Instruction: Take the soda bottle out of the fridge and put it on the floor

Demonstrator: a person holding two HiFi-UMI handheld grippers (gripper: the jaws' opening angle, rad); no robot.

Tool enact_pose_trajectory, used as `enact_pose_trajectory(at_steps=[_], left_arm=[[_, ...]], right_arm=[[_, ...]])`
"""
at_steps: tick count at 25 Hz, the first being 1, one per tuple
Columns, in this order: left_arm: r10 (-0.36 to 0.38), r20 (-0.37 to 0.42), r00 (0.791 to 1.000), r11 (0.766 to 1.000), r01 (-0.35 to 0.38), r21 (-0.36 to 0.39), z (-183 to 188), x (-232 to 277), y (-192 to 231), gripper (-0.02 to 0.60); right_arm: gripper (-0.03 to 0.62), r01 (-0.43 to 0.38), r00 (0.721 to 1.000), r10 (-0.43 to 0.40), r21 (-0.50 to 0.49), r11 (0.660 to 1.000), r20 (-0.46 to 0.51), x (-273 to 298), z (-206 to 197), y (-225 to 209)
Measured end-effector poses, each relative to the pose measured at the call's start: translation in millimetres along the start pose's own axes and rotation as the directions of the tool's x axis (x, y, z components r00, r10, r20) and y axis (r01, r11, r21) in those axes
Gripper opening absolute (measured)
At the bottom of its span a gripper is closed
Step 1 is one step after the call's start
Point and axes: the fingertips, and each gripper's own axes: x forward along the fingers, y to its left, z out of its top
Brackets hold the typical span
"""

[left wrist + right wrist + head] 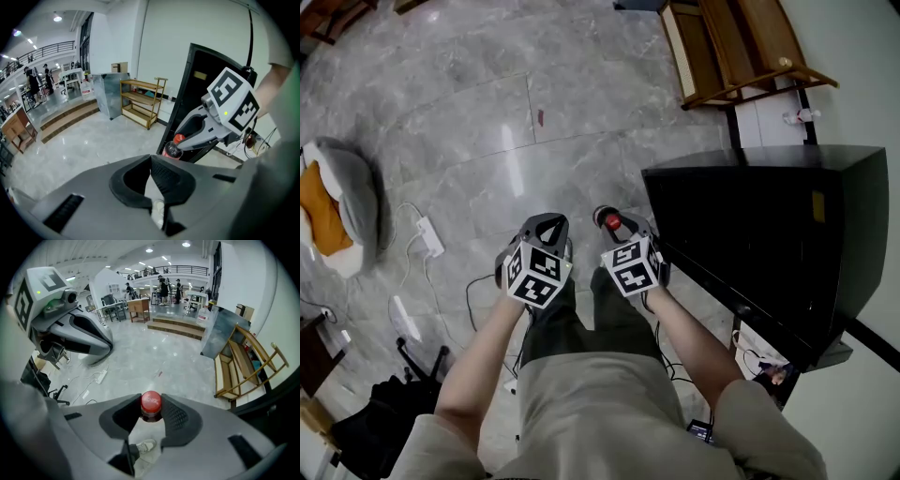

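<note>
Beside the black fridge (769, 234), whose front edge runs just right of both hands, grey floor (487, 112) lies open ahead and leftward — a power strip (429, 236) and cables lie at the left. The right claw (151, 409) pinches the soda bottle (151, 402) just under its red cap, outside the fridge; the left claw (151, 158) is pressed together, empty.

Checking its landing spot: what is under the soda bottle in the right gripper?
Under the soda bottle, a pale shoe on grey floor shows between the jaws of the right gripper. The jaws cover the bottle's body and base.
</note>
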Motion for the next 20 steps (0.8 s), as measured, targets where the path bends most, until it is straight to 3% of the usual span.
enact_pose_trajectory(at_steps=[7,12,15,20], left_arm=[[-0.069,-0.098,0.993,0.998,0.070,0.007,-51,85,-2,0.006],[-0.099,-0.113,0.989,0.995,0.100,0.005,-82,138,-3,0.006],[-0.125,-0.093,0.988,0.992,0.123,-0.035,-102,164,0,0.006],[-0.158,-0.147,0.976,0.986,0.147,-0.083,-148,204,2,0.006]], right_arm=[[0.112,0.007,0.998,0.003,0.156,0.988,-0.064,77,-50,-8],[0.112,0.033,0.994,-0.007,0.236,0.971,-0.107,134,-93,-23],[0.112,0.059,0.990,-0.020,0.273,0.960,-0.142,164,-115,-34],[0.114,0.085,0.982,-0.032,0.292,0.953,-0.184,210,-147,-44]])
